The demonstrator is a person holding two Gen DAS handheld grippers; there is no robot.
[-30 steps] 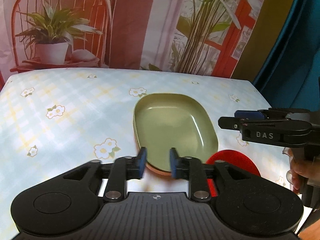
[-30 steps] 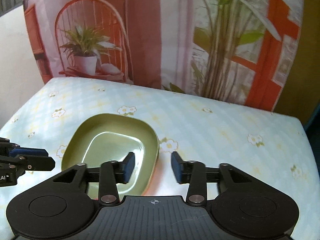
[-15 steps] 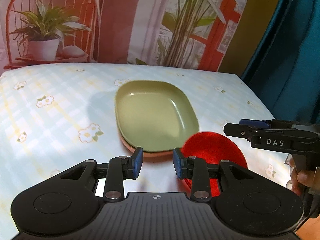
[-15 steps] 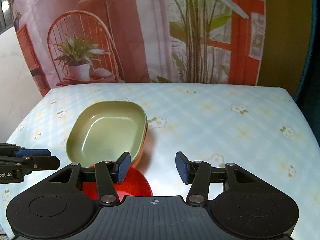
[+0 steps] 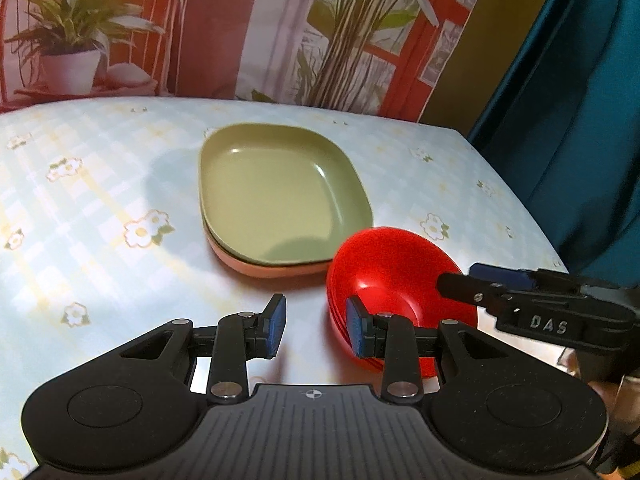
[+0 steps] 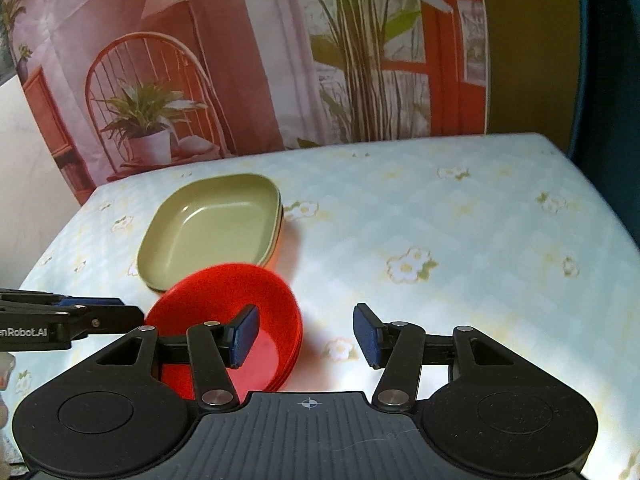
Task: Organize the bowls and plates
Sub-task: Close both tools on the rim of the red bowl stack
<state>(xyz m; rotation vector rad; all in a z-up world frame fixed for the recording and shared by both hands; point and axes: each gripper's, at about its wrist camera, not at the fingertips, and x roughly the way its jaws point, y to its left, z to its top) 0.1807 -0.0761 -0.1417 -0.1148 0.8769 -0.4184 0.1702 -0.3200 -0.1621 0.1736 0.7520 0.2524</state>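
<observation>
Both the left gripper and right gripper are spread wide, holding nothing. "DAS" marks the right one. Stacked glossy red bowls sit near; the green plate, atop an orange one, lies just beyond.

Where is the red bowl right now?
The red bowl sits on the flowery tablecloth right beside the near corner of the green plate, low and right of middle in the left wrist view.

The right gripper hangs with jaws apart and empty; red bowls sit at 9 o'clock, touching stacked green plates at 11 o'clock.
</observation>
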